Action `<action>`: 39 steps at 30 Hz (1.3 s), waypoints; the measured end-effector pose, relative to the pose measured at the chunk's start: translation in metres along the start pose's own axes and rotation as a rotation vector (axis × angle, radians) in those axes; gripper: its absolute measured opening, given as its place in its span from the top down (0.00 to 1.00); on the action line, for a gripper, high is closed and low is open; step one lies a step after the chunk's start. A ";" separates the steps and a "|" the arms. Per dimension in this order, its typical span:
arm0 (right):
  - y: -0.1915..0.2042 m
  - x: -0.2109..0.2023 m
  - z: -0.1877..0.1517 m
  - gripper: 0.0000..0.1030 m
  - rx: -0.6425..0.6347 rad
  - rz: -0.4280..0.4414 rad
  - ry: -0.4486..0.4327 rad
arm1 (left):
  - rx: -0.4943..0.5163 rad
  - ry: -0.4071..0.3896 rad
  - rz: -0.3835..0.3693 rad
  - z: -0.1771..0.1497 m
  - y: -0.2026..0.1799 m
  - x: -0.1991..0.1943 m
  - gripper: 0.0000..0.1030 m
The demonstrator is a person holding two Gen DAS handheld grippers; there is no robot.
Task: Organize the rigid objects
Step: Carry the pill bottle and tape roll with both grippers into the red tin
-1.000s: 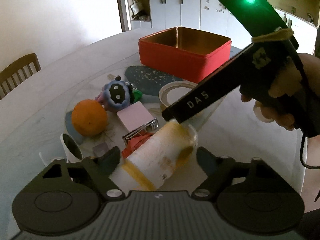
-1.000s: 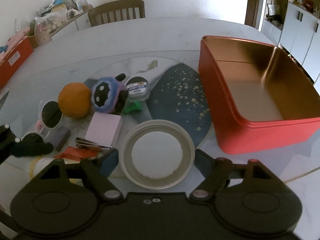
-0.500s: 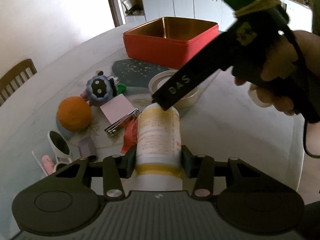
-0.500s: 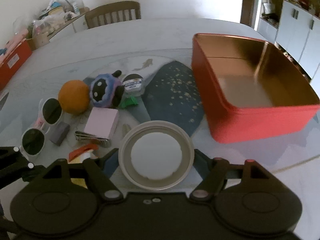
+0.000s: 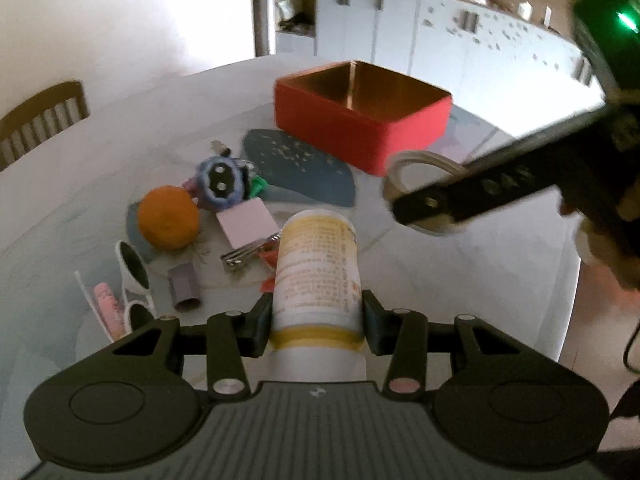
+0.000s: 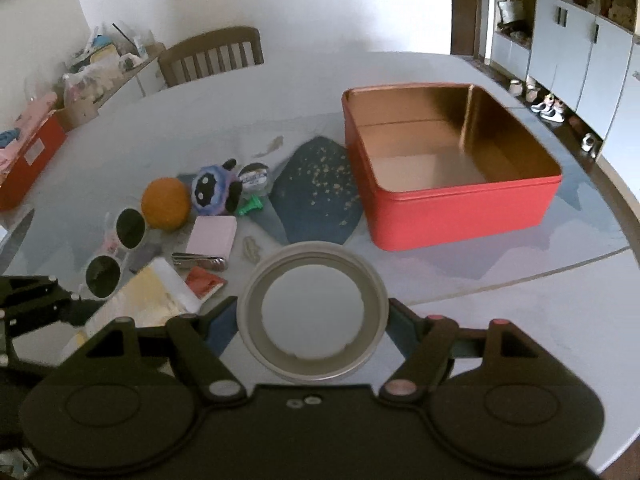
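My left gripper is shut on a white bottle with a yellow label and holds it above the table. My right gripper is shut on a round grey tape roll, lifted off the table; it also shows in the left wrist view. An open, empty red tin with a gold inside stands at the far right. The bottle also shows at lower left in the right wrist view.
On the table lie an orange, a blue plush toy, a pink pad, white sunglasses, nail clippers, a red packet, a small tin and a green piece. A chair stands behind.
My left gripper closed on the bottle and lifted it upright off the table. My right gripper rose with the tape roll and moved back from the tin.
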State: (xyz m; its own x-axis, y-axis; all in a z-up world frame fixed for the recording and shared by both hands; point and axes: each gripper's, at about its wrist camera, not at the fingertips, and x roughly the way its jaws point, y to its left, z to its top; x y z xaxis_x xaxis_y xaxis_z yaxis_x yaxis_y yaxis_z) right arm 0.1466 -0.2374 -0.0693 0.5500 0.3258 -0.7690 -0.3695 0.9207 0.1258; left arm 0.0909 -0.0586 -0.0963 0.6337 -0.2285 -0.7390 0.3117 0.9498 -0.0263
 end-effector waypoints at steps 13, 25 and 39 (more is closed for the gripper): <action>-0.018 -0.035 0.033 0.26 -0.041 -0.034 -0.075 | -0.189 -0.079 0.048 0.043 0.025 -0.033 0.57; -0.087 -0.018 0.093 0.26 -0.105 0.023 -0.091 | -0.270 -0.112 0.044 0.124 0.009 -0.010 0.57; -0.145 0.024 0.133 0.26 -0.230 0.101 -0.028 | -0.254 -0.067 0.083 0.213 -0.042 0.086 0.57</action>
State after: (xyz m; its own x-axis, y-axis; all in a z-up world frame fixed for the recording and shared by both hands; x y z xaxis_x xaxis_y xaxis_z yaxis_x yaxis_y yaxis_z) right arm 0.3129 -0.3351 -0.0224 0.5209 0.4220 -0.7420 -0.5827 0.8110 0.0522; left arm 0.2832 -0.1635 -0.0159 0.6975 -0.1531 -0.7001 0.0741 0.9871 -0.1420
